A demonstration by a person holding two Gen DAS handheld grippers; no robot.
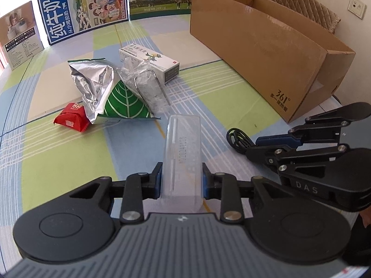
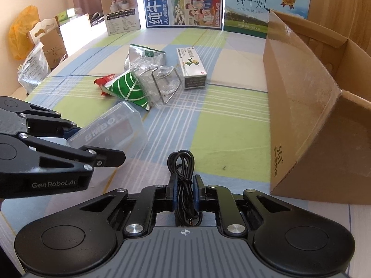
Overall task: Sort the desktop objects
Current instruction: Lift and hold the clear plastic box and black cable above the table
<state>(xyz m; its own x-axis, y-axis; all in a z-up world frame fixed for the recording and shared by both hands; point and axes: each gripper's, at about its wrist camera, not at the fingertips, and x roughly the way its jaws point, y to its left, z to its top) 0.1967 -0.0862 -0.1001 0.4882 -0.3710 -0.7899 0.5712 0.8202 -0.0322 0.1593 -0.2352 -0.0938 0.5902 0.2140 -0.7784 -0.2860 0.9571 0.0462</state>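
Observation:
My left gripper is shut on a clear plastic box and holds it above the table; the box also shows in the right wrist view. My right gripper is shut on a coiled black cable, also seen in the left wrist view. On the table lie a silver-and-green leaf bag, a red packet, a clear wrapper with a metal wire and a white medicine box. An open cardboard box stands on the right.
Milk cartons and printed boards stand along the table's far edge. The checked tablecloth covers the table. Bags and boxes sit beyond the left edge. The cardboard box wall is close on my right.

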